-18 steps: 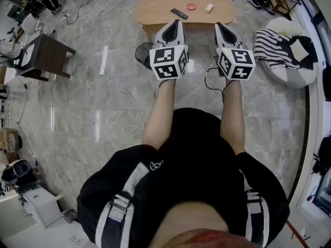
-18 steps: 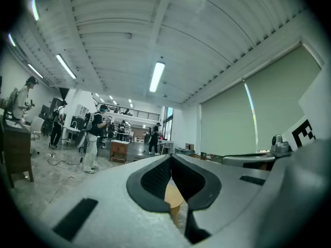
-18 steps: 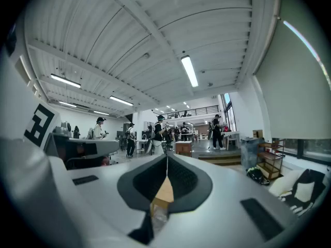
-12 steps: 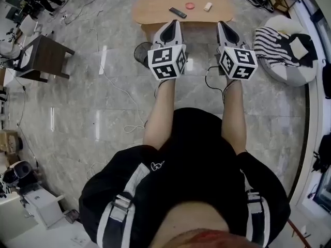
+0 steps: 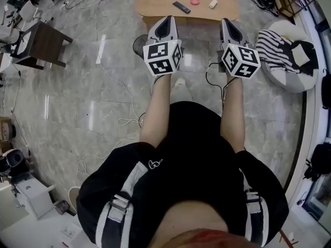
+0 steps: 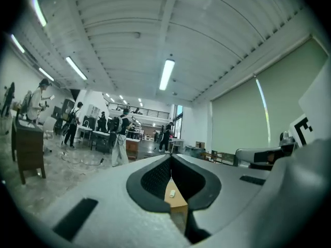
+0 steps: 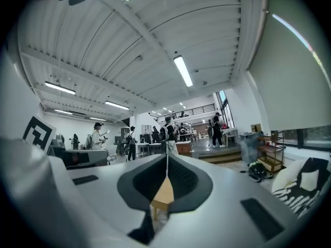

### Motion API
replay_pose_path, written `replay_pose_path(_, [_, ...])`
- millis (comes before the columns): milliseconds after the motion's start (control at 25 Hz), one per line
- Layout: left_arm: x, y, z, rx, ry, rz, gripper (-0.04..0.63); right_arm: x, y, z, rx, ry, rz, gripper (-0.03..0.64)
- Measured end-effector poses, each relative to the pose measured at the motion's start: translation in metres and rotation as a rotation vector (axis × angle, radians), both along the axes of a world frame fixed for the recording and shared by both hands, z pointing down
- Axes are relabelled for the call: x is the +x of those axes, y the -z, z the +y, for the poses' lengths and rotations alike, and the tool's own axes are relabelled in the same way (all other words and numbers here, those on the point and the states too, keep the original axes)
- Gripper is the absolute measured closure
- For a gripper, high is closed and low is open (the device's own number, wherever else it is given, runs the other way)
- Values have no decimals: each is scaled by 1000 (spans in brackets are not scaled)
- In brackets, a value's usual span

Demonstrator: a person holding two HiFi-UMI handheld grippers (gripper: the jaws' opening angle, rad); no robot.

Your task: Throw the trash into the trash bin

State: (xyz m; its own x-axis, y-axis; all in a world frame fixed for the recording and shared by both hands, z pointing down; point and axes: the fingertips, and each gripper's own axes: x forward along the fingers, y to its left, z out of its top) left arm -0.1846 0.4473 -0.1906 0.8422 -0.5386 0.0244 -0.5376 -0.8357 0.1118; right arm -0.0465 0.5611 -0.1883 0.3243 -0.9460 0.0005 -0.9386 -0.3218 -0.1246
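Note:
A low oval wooden table point(image 5: 155, 5) stands ahead. On it lie a black remote point(image 5: 181, 6), a pink round piece point(image 5: 195, 1) and a small white scrap point(image 5: 212, 4). My left gripper point(image 5: 166, 20) is held level just short of the table's near edge, its jaws together and empty. My right gripper point(image 5: 229, 22) hangs beside it, also shut and empty. In the left gripper view the table point(image 6: 179, 204) and the white scrap point(image 6: 172, 194) show through the slit below the left gripper's point(image 6: 171, 161) tips. The right gripper point(image 7: 166, 164) shows only the table point(image 7: 164, 195) below its tips.
A dark round object point(image 5: 137, 46) sits on the floor under the table's left end. A white beanbag point(image 5: 289, 68) with a striped cloth lies at the right, a dark side table point(image 5: 39, 43) at the left. Cables run over the marble floor point(image 5: 103, 102). People stand far off.
The person has stepped toward the table. Both grippers have come nearer its edge, still side by side and shut. A foot now shows between the arms.

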Motion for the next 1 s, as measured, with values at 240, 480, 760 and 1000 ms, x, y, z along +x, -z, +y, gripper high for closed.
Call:
replay_pose_path(240, [33, 7, -8, 80, -28, -15, 588, 36, 2, -11, 37, -26, -11, 604])
replay_pose_path(480, [51, -2, -50, 64, -5, -15, 588, 61, -6, -48, 45, -17, -22, 604])
replay_pose_path(760, [93, -19, -105, 28, -13, -34, 588, 99, -24, -103, 36, -13, -61, 604])
replay_pose_path(1000, [139, -50, -166, -22, -30, -80, 586, 140, -57, -160, 8, -27, -124, 604])
